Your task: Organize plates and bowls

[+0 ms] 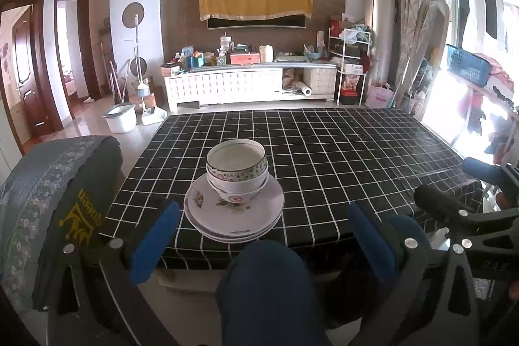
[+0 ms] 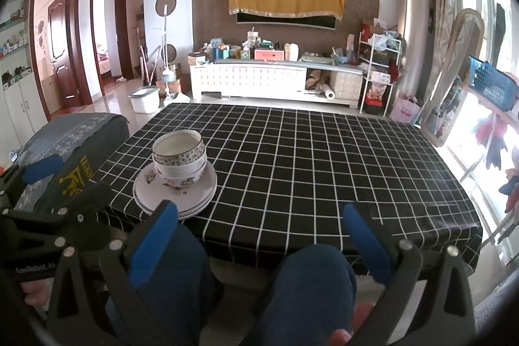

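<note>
Stacked bowls (image 1: 237, 169) with floral bands sit on a stack of white floral plates (image 1: 233, 216) near the front edge of the black checked table (image 1: 340, 158). The same bowls (image 2: 180, 159) and plates (image 2: 175, 190) show at the table's front left in the right wrist view. My left gripper (image 1: 262, 235) is open and empty, held in front of the table edge, short of the plates. My right gripper (image 2: 259, 235) is open and empty, held off the front edge, to the right of the stack. The right gripper also shows at the right of the left wrist view (image 1: 470, 216).
A chair back draped in grey-blue cloth (image 1: 55, 200) stands left of the table. My knees in blue trousers (image 2: 311, 287) are below the table edge. A white TV cabinet (image 1: 246, 80) with clutter stands at the far wall. A white bin (image 1: 120, 117) is on the floor.
</note>
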